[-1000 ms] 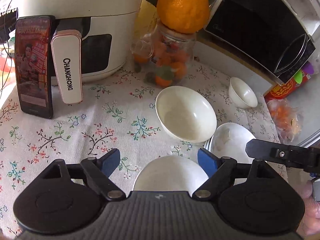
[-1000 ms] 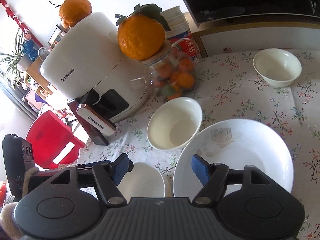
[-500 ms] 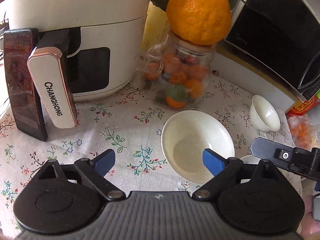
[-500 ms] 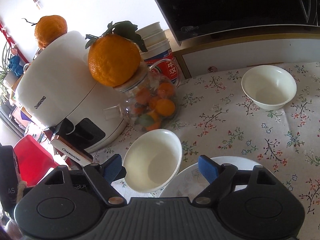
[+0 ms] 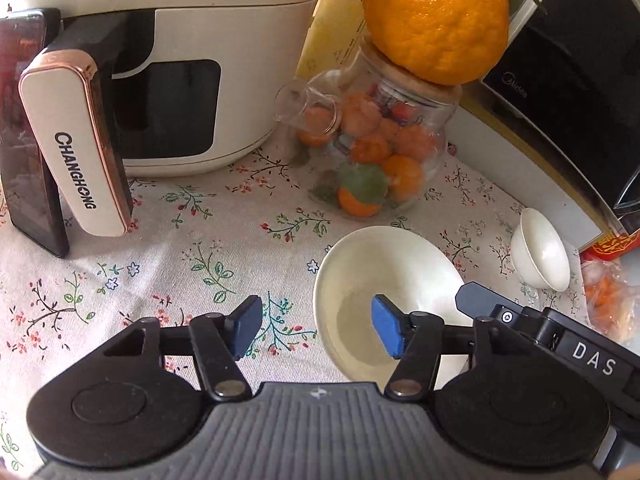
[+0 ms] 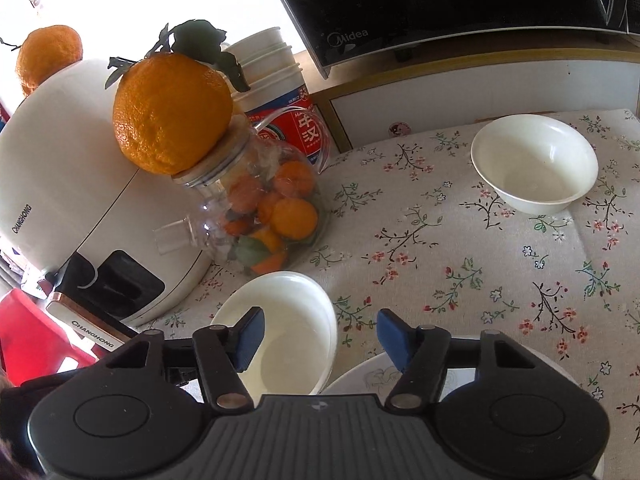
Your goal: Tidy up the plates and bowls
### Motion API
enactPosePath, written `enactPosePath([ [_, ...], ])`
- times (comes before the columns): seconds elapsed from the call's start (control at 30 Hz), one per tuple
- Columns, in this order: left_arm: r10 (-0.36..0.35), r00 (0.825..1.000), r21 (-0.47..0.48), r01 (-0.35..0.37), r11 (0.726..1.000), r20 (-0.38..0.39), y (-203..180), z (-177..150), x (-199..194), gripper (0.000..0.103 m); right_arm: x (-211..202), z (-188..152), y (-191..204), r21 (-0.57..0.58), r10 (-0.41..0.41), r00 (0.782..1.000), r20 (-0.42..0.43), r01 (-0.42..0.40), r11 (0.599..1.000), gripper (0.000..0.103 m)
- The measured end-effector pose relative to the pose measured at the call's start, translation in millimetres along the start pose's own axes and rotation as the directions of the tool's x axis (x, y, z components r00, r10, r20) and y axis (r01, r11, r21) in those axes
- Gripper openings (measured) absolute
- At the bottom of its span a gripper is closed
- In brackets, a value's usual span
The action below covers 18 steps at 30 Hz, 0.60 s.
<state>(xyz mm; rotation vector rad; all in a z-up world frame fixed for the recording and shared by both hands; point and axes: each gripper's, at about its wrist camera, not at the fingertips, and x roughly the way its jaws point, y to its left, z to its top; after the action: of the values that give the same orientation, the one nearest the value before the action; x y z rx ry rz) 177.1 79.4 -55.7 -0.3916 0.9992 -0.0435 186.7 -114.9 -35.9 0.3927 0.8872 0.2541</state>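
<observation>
Left wrist first: left tool (image 5: 316, 330) half spread, jaws just been narrowing, straddling near rim of middle bowl (image 5: 384, 276), one pad inside, one outside over cloth, no pinch yet. Small bowl (image 5: 540, 248) well apart by microwave (image 5: 560, 92). Worktop (image 5: 160, 248) floral cloth.

Right wrist: right tool (image 6: 318, 338) also half spread, just been narrowing, straddling far rim of same middle bowl (image 6: 288, 332), nothing clamped. Plate (image 6: 360, 376) just beside. Far bowl (image 6: 534, 162) alone.

Probably best: seat pads squarely on rim, squeeze evenly, lift level, keep clear of fruit jar (image 6: 264, 208).
</observation>
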Motion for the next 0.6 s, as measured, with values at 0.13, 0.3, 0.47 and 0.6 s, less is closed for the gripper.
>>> enactPosePath([
  [0.13,-0.018,1.0,-0.016,0.018,1.0,-0.007,2,0,1,0.042,3,-1,-6,0.03,0.004,1.0,0.011,-0.005,1.0,0.05],
  [0.3,-0.046,0.999,-0.036,0.045,0.998,-0.011,6,-1,4,0.032,5,-2,-15,0.092,0.029,0.999,0.017,-0.03,0.995,0.036],
  [0.47,-0.059,0.998,-0.053,0.058,0.997,-0.024,8,0,6,0.017,7,-3,-16,0.121,0.053,0.999,0.006,-0.053,0.991,0.024],
  [0.6,-0.062,0.998,-0.053,0.06,0.997,-0.024,7,-1,6,0.011,9,-5,-15,0.124,0.075,0.997,-0.008,-0.074,0.99,0.01],
])
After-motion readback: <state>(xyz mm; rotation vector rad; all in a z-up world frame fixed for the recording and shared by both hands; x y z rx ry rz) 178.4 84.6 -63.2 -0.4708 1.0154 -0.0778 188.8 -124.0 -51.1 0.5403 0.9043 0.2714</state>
